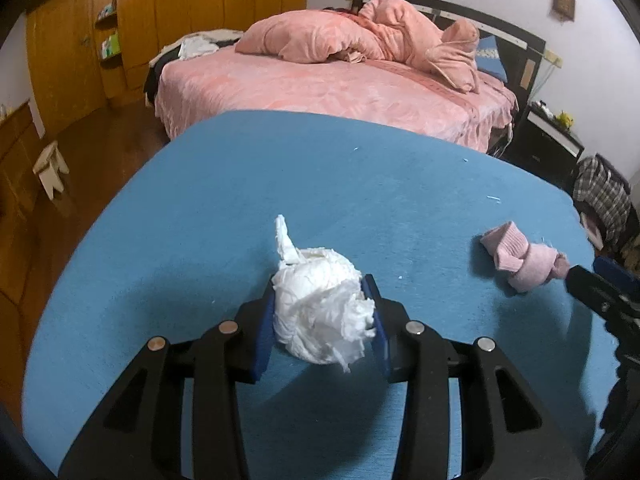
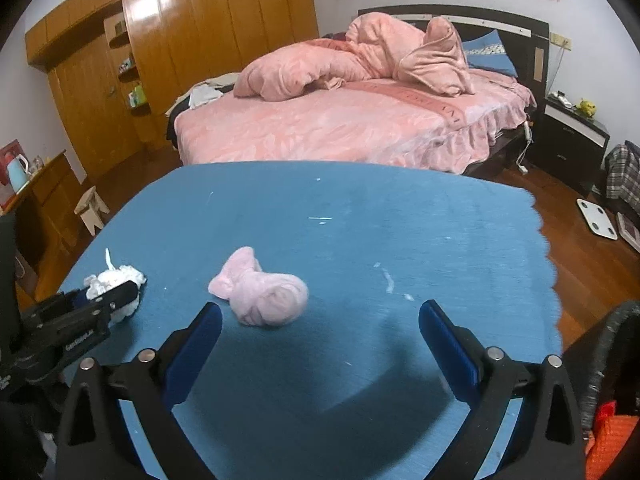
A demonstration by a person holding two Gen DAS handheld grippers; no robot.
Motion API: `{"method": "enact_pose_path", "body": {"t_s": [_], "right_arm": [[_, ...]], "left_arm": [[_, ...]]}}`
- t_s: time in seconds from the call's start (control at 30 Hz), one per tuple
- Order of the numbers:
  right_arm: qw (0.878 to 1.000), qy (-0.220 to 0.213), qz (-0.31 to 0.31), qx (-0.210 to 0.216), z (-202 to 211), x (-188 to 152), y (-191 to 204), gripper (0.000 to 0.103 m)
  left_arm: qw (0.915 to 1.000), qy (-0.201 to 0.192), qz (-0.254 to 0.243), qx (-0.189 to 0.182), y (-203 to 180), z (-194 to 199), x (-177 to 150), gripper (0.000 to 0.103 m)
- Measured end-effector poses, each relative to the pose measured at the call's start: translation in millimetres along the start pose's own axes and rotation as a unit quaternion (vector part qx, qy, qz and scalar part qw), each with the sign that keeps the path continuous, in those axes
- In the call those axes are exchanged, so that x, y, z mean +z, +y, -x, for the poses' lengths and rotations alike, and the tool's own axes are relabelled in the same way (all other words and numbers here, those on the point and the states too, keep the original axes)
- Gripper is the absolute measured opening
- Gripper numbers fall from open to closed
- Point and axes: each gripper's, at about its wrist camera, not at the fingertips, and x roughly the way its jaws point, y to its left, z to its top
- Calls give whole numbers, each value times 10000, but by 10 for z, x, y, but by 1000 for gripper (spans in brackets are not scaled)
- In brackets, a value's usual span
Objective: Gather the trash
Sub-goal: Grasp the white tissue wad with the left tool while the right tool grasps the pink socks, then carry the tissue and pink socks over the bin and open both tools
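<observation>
Left wrist view: the left tool [image 1: 322, 312] is clamped on the crumpled white tissue wad [image 1: 320, 312] at 6 o'clock, low over the blue cloth-covered worktop [image 1: 240, 184]. Lift straight up, keeping the squeeze even so loose shreds don't tear free.

Right wrist view: the right tool [image 2: 320, 332] gapes wide, empty; the rolled pink knitted sock [image 2: 264, 292] lies at 11 o'clock, just ahead of its left finger.

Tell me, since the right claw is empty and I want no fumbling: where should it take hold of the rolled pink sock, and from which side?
Grip the fat rolled end of the pink sock, the thick knot nearest the open right claw. Come straight forward and down, shifting slightly left so the fingers straddle the bundle. The flared cuff end looks thin and floppy, so it would probably slip.
</observation>
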Motion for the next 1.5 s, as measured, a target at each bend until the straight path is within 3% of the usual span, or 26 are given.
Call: {"method": "enact_pose_path", "body": {"t_s": [0.27,0.4,0.53,0.73,1.3,1.5], "right_arm": [[9997,73,226,-2,-214,48,208,95],[9995,208,240,-3,-322,34,248,88],[9989,373,288,64,-411,24,282,76],[9980,439,391,223,-442,-10,334,51],[9976,500,454,171,-436,-5,393,45],[9986,395,338,115,-165,39,305,44]], "left_arm": [[9999,86,29,-96,53,-59,-14,40],[9999,96,14,-83,54,-69,-19,41],[9999,116,29,-108,56,-77,-21,41],[9999,129,15,-99,47,-86,-28,42],[9998,166,-90,14,-29,-113,-43,42],[9998,169,-119,55,-54,-104,-30,42]]}}
